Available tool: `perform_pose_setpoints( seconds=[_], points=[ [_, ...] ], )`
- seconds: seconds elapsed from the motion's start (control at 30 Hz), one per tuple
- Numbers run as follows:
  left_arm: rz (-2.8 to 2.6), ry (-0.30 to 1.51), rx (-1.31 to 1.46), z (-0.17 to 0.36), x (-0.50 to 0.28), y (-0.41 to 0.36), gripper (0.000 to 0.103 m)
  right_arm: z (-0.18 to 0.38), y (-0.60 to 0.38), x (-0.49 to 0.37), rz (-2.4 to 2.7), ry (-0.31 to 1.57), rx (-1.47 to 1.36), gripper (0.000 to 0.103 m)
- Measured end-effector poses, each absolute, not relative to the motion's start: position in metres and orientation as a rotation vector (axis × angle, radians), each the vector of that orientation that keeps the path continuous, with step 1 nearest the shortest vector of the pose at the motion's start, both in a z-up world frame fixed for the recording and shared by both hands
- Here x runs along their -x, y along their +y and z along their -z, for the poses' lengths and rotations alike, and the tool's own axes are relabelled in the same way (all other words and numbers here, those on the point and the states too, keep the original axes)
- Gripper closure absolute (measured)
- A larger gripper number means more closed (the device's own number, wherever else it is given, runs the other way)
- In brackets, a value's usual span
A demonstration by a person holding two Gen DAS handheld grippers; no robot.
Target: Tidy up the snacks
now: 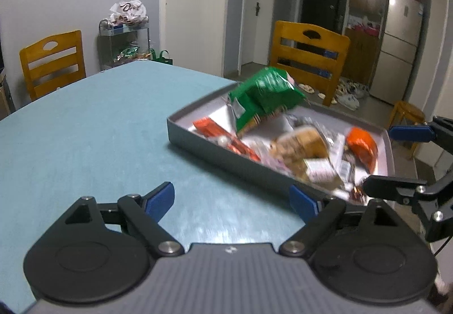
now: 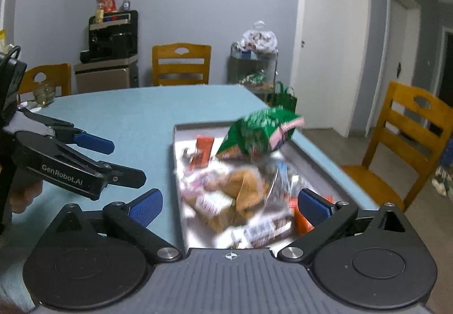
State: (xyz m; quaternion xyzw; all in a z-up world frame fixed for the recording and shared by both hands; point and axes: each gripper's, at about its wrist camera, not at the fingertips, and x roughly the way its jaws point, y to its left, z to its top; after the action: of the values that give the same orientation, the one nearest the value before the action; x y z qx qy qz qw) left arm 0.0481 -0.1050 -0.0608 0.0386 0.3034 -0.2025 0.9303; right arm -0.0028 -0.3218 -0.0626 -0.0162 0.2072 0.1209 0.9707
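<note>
Both tongs are spread wide with nothing in them. The left tongs [image 1: 230, 199] hover low over the pale blue surface [image 1: 99, 127], blue pads far apart, just short of the near wall of the shallow grey rectangular tray [image 1: 209, 148]. From the other camera the left tongs [image 2: 127, 161] show up side-on at the left, well clear of the tray [image 2: 177, 172].

The right tongs [image 2: 229, 207] hang above the near end of that tray, one pad on each side of the snack pile, not touching anything I can make out. In the left camera the right tongs [image 1: 388, 161] sit at the tray's right end, also gaping.

All the snacks are in the tray, which sits near the surface's edge. The crumpled green foil snack bag [image 1: 264, 97] is at the far end, tilted up and blurry; can't tell if it's resting on the pile or in mid-air. In the right view the same green bag [image 2: 254, 135] looks the same, smeared by motion. Below it there's a clear-wrapped brown pastry [image 1: 300, 148] in the middle, a flat red-orange wrapper [image 1: 211, 128] on the left side, and an orange packet [image 1: 362, 148] on the right. The rest of the small wrapped bits are too blurred to name.

A yellow wooden chair [image 1: 308, 55] stands behind the tray's far end.
</note>
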Motion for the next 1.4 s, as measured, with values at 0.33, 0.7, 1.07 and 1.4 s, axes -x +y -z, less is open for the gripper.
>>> perform_pose_setpoints(
  seconds=[0.33,0.7,1.07,1.4],
  points=[
    [0.432,0.625,-0.127,0.075,-0.016,-0.106,0.014,0.084,-0.321,0.035,-0.135,0.474,-0.052,0.000],
    [0.433,0.656,-0.186,0.094,-0.012,-0.118,0.014,0.106,-0.306,0.041,-0.135,0.561,-0.111,0.000],
    [0.434,0.679,-0.214,0.101,-0.015,-0.125,0.014,0.120,-0.301,0.037,-0.136,0.597,-0.121,0.000],
    [0.433,0.682,-0.211,0.102,-0.015,-0.126,0.012,0.123,-0.299,0.037,-0.140,0.587,-0.084,0.000]
  ],
)
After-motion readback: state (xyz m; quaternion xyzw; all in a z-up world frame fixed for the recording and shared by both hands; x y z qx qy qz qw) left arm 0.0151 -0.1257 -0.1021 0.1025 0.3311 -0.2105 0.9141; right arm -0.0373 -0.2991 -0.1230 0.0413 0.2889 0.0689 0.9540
